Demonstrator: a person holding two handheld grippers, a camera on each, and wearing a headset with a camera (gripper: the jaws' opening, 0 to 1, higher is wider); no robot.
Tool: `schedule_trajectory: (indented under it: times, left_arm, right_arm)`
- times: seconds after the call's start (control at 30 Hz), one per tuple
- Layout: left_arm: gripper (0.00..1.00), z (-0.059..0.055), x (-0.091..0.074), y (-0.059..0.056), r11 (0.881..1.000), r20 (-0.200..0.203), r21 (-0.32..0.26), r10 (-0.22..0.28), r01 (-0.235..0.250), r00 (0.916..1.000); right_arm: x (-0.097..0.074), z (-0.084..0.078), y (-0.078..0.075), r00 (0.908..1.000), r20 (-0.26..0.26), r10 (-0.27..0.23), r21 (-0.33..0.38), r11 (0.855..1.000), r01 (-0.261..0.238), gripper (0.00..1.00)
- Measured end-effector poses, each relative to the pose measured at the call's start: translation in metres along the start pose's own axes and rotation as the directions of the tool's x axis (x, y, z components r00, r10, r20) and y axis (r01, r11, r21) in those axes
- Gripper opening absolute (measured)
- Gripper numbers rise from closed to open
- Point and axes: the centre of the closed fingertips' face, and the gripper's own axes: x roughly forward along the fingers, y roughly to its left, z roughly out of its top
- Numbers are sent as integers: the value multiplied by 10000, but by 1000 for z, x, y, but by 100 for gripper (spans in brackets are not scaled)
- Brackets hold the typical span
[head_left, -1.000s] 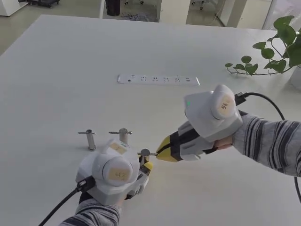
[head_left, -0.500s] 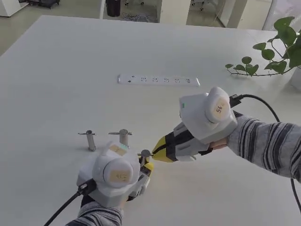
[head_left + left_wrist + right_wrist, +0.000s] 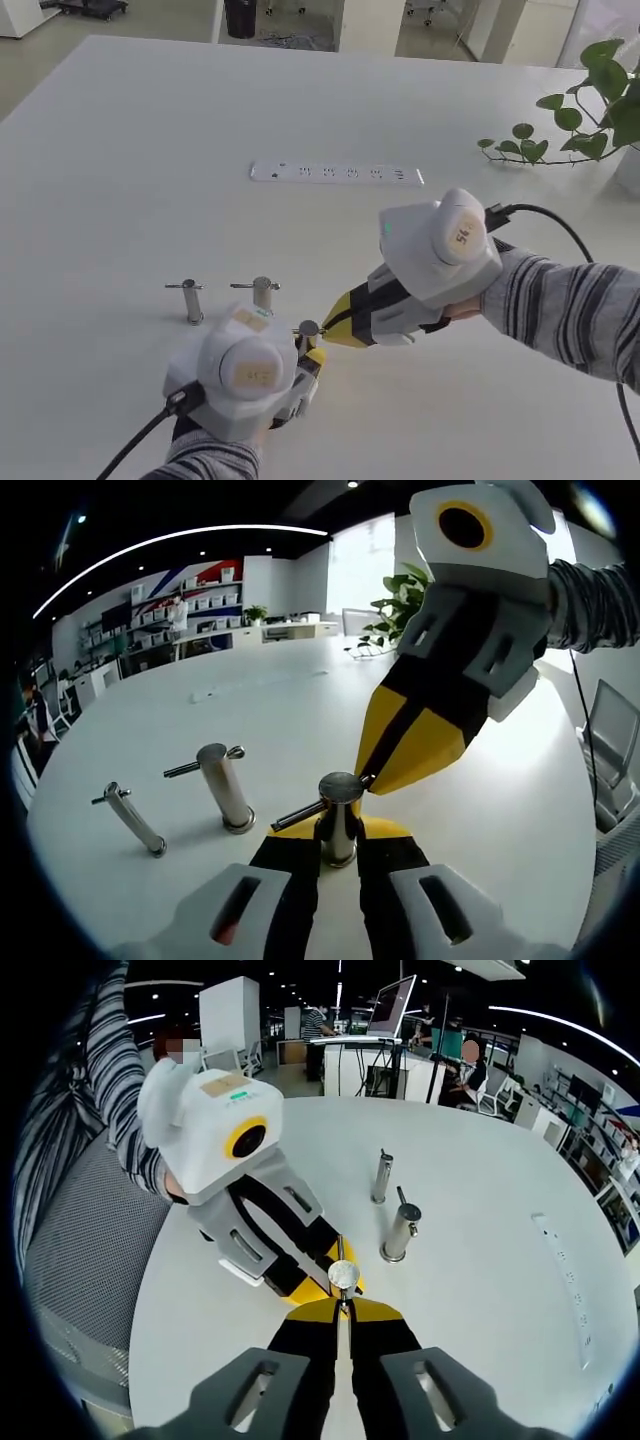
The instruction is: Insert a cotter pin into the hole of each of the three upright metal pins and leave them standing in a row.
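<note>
1. Left claw (image 3: 338, 848): black w/ yellow tips, clamped on the lower shaft of the near pin (image 3: 338, 818), a smooth steel cylinder w/ a flat round head, upright on the counter (image 3: 130, 150).
2. Right claw (image 3: 368, 780): yellow wedge tips pinched on one end of the cotter pin (image 3: 298, 815), a thin wire rod running through the near pin just under its head.
3. Middle pin (image 3: 225, 788) and far pin (image 3: 130, 820) stand beside it in a row, apart from both claws. Each has a thin rod across its top.
4. Counter is matte white. A flat white power strip (image 3: 336, 173) lies further back, and a leafy plant (image 3: 590, 100) is at the far right.
</note>
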Motion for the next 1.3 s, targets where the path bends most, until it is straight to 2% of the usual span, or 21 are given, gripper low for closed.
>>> schedule_trajectory:
  times: [0.1, 0.23, 0.4, 0.57, 0.67, 0.87, 1.3]
  left_arm:
    - [11, 0, 0, 0, 9999, 2, -91, 51, -51, 10000]
    - [12, -1, -1, 1, 9985, -131, -536, -87, 80, 9999]
    - [20, -4, -4, 2, 9985, -290, -535, -125, 109, 9995]
    - [26, -8, -11, 4, 9994, -522, -321, -173, 156, 9985]
    - [30, -6, -17, 5, 9996, -426, -159, -234, 228, 9988]
    - [38, 2, -25, 7, 9992, -244, -179, -367, 362, 9990]
    - [49, 8, -39, 7, 9979, -133, -232, -611, 608, 9980]
  right_arm:
    - [0, 0, 0, 10000, 3, -18, 13, 10000, 18, 0]
    - [0, 0, -1, 9999, -35, -98, -3, 10000, 98, 0]
    - [0, -1, -2, 9998, -20, -202, 136, 9997, 203, 2]
    - [0, 1, -1, 9997, 68, -255, 344, 9991, 253, 12]
    - [2, 6, -1, 9992, 215, -345, 524, 9981, 334, 18]
    - [10, 14, 1, 9993, 224, -313, 516, 9982, 301, 19]
    - [20, 11, 1, 9998, -42, -191, 501, 9986, 193, 13]
